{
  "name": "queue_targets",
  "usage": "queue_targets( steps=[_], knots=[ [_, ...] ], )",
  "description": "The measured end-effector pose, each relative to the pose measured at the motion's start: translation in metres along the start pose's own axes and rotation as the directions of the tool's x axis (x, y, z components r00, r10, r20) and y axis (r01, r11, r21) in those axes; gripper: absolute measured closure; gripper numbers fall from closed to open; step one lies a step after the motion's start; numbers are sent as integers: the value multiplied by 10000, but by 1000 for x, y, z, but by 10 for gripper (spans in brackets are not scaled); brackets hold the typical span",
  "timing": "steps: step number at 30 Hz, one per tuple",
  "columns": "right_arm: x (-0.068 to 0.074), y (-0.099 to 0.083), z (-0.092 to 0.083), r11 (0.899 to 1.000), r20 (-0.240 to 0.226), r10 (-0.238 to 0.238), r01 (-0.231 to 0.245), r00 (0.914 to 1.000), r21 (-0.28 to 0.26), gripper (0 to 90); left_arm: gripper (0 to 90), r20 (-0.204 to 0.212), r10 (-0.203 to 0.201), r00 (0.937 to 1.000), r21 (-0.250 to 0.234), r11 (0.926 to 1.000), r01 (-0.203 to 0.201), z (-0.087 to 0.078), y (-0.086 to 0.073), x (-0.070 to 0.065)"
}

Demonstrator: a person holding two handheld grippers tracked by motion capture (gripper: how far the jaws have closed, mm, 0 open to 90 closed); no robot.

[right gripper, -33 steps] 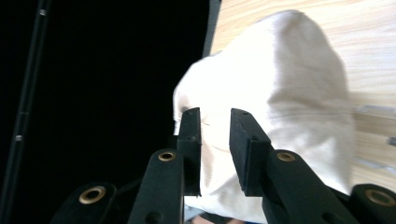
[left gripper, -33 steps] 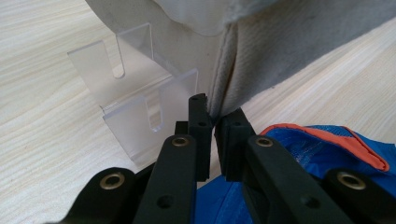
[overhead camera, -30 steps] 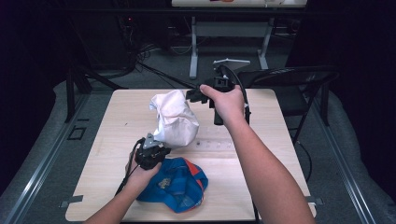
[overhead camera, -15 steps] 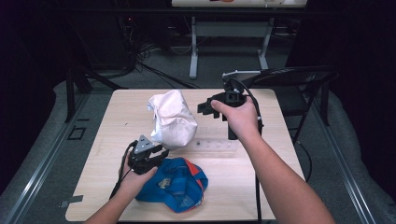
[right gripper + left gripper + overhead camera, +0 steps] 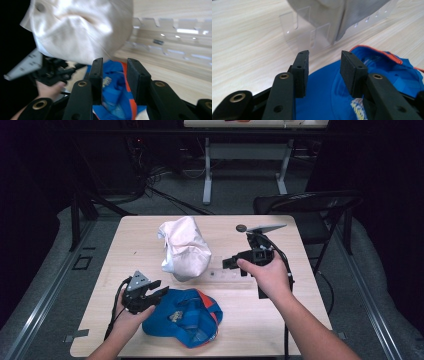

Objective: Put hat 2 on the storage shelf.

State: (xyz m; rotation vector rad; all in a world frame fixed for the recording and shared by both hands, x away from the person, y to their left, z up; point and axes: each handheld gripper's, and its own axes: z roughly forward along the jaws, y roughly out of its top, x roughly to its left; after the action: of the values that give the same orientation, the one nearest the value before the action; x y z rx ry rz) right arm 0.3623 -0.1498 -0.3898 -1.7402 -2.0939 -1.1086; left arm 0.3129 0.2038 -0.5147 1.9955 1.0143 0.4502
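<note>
Blue fabric, orange trim: one cap, lying flat near the front edge of the desk, a little left of its middle. Its long axis ran roughly left to right across the desk.

White fabric: a second cap, standing upright on a clear plastic rack toward the middle of the desk, just behind the blue one.

Left gripper: you held it at the blue cap's left end, jaws over the cloth, pointed toward the rack. Its jaws had just been opening and stood about half apart, blue fabric beneath them, nothing pinched between the pads.

Right gripper: you held it over the rack, right of the white cap, pointed left and down toward the blue cap. Its jaws had also just been opening, stood partly apart, and gripped nothing.

Relation that mattered: the blue cap lay directly under your left gripper and well apart from your right, toward the front. Your left hand was judged the nearer.
</note>
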Motion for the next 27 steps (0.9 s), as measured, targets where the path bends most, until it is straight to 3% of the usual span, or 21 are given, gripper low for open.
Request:
queue_targets(
  steps=[5, 8, 12, 20, 27],
  knots=[
    [-13, -20, 5, 9999, 53, -145, 145, 9999, 20, 649, 576, -128, -189, 9997, 101, 9998, 191, -6, -12, 7],
    [-28, -39, 12, 10000, 23, -44, 43, 10000, 64, 639, 567, -186, -214, 9996, 153, 9996, 217, -9, -18, 8],
    [-42, -57, 24, 9997, -65, 93, -92, 9999, 205, 626, 557, 58, -191, 9998, 46, 9998, 191, -11, -25, 11],
    [-57, -85, 47, 9989, 91, -49, 44, 9999, 462, 603, 558, -136, -204, 9997, 135, 9997, 206, -9, -34, 21],
    [-66, -101, 58, 9993, 207, -58, 51, 9998, 362, 613, 558, -194, -326, 9993, 364, 9988, 333, -5, -39, 25]
  ],
)
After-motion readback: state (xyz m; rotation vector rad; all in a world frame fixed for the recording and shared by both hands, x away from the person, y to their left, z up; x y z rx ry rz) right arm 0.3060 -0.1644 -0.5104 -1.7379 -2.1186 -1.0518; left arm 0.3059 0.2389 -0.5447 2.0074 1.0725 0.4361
